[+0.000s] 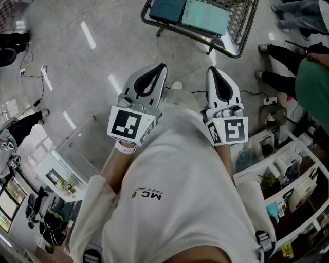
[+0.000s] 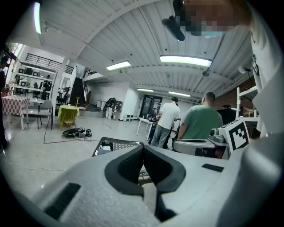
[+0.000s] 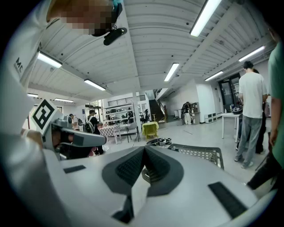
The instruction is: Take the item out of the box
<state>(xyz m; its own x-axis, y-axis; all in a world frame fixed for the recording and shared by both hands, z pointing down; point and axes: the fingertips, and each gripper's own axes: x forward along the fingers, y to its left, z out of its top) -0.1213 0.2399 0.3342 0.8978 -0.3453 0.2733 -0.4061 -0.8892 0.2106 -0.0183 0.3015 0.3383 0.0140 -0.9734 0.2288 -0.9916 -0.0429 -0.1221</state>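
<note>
The left gripper point(image 1: 162, 69) and right gripper point(image 1: 211, 71) are side by side over the person's white shirt point(image 1: 175, 174); each has its jaws together on nothing; ahead, across grey floor point(image 1: 103, 56), stands a wire basket point(image 1: 240, 37) holding a teal flat item point(image 1: 205, 16) beside a darker blue one point(image 1: 167, 9); white shelves point(image 1: 295, 154) stand to the right.

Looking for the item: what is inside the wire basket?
Two flat things lie in the wire basket: a dark blue one and a light teal one. Its far part is out of frame; anything beneath them is covered.
</note>
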